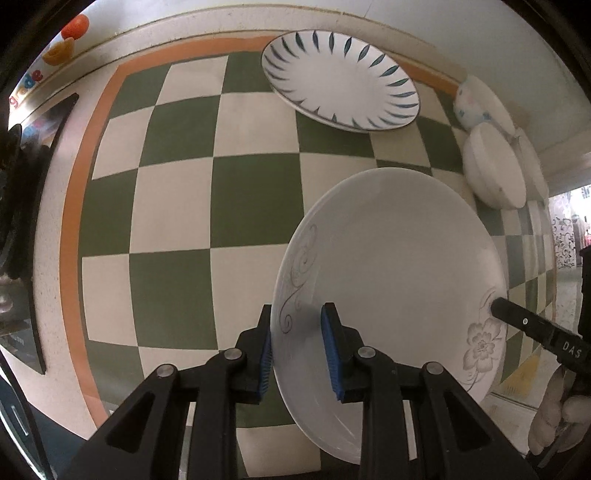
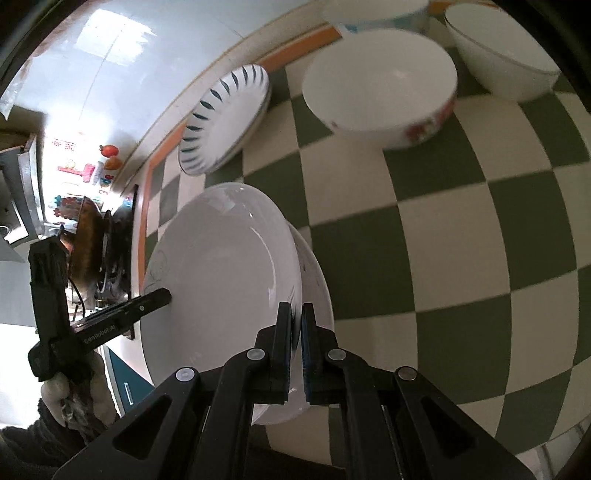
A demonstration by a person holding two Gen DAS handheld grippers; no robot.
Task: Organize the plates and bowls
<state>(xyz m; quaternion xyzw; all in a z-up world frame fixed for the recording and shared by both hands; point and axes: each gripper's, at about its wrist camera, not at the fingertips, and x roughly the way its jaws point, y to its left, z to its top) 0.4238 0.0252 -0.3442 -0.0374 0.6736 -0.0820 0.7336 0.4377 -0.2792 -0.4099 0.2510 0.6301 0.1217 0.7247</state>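
A white plate with a grey flower pattern (image 1: pixel 391 266) hangs over the green-and-cream checked cloth (image 1: pixel 177 184), held at two opposite sides. My left gripper (image 1: pixel 297 325) is shut on its near left rim, a blue pad on each face. At the far right rim, the right gripper (image 1: pixel 496 306) bites the edge. In the right wrist view the same plate (image 2: pixel 221 280) fills the lower left. There my right gripper (image 2: pixel 295 314) is shut on its rim, and the left gripper (image 2: pixel 162 295) clamps the opposite edge.
A white plate with blue leaf marks (image 1: pixel 340 79) (image 2: pixel 225 122) lies by the wall. Bowls stand at the cloth's end: one with red flowers (image 2: pixel 380 85), a plain white one (image 2: pixel 498 51), a third behind (image 2: pixel 373 11). A wok on a stove (image 2: pixel 88 236) sits beyond the cloth. Gloved hands (image 2: pixel 74 391) hold the grippers.
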